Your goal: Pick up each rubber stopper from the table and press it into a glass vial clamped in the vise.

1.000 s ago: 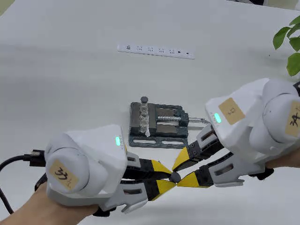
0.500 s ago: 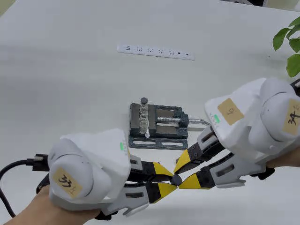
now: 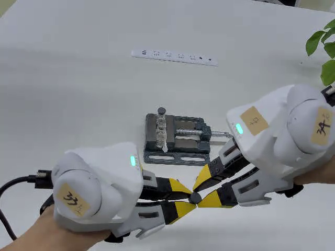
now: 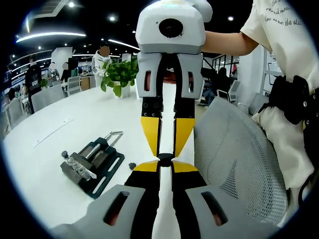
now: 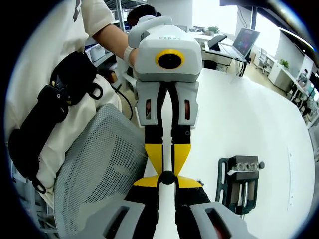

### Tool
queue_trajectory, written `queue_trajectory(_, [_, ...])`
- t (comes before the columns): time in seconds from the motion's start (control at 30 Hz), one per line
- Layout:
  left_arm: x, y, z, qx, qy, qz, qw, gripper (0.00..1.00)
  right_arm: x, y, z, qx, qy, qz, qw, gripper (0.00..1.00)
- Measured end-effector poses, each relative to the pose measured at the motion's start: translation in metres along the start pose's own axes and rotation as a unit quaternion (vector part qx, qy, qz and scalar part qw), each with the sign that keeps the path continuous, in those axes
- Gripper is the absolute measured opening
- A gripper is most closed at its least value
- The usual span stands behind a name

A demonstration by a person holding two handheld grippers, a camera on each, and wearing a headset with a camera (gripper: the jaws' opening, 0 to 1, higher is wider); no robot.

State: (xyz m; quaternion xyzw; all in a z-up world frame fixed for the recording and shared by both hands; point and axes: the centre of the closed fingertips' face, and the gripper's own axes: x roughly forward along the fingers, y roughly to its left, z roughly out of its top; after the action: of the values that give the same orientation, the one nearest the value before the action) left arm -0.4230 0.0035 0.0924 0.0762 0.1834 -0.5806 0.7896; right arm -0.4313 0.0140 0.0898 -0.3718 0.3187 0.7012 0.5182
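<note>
Pinching stopper (image 3: 195, 197) tip-to-tip: left gripper (image 3: 188, 200), right gripper (image 3: 202, 195) | left gripper view: spare stopper (image 4: 132, 165) by vise (image 4: 94, 165)

Bright, even overhead light fills the white counter (image 3: 78, 104); soft, faint shadows lie beside the vise (image 3: 177, 140). Ceiling lamps (image 4: 50, 36) streak the left gripper view. Both gripper views bend strongly at the edges; the head view is sharp, down to the stopper (image 3: 195, 197).

The setting was an open-plan office, indicated by the white counter (image 3: 78, 78), mesh chair (image 4: 234, 149), laptop (image 5: 244, 41), potted plant (image 4: 117, 74) and ceiling strip lights (image 4: 50, 36).
</note>
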Motion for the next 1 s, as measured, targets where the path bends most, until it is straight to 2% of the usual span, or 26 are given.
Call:
queue_trajectory(0.03, [0.0,0.0,0.0,0.0,0.0,0.0,1.0,0.05,0.0,-0.001,0.0,0.0,0.0,-0.002,1.0,0.06])
queue_trajectory(0.23, [-0.001,0.008,-0.002,-0.012,-0.003,0.019,0.9997,0.23,0.0,-0.005,-0.007,0.003,0.011,-0.009,0.9999,0.06])
queue_trajectory(0.37, [-0.002,0.018,-0.008,-0.021,0.002,0.047,0.9987,0.43,0.0,-0.004,-0.009,0.008,0.015,-0.008,0.9998,0.06])
queue_trajectory(0.5, [-0.004,0.028,-0.017,-0.028,0.017,0.074,0.9967,0.63,0.0,-0.001,-0.01,0.011,0.017,-0.005,0.9998,0.06])
queue_trajectory(0.63, [-0.007,0.039,-0.025,-0.044,0.021,0.105,0.9933,0.86,0.001,0.0,-0.01,0.01,0.017,-0.007,0.9998,0.06])
queue_trajectory(0.7, [-0.009,0.045,-0.026,-0.058,0.015,0.122,0.9908,0.99,0.001,0.0,-0.01,0.013,0.016,-0.006,0.9998,0.06])
queue_trajectory(0.77, [-0.013,0.049,-0.028,-0.074,0.009,0.127,0.9891,0.99,0.001,0.0,-0.011,0.014,0.016,-0.006,0.9998,0.06])
queue_trajectory(0.8, [-0.015,0.052,-0.031,-0.083,0.012,0.131,0.9877,0.99,0.001,0.0,-0.011,0.016,0.016,-0.005,0.9997,0.06])
queue_trajectory(0.87, [-0.018,0.054,-0.033,-0.08,0.009,0.135,0.9876,0.99,0.002,0.0,-0.012,0.015,0.016,-0.005,0.9997,0.06])
queue_trajectory(1.0, [-0.022,0.058,-0.037,-0.078,0.015,0.142,0.9866,0.99,0.002,-0.001,-0.014,0.018,0.017,-0.002,0.9997,0.06])
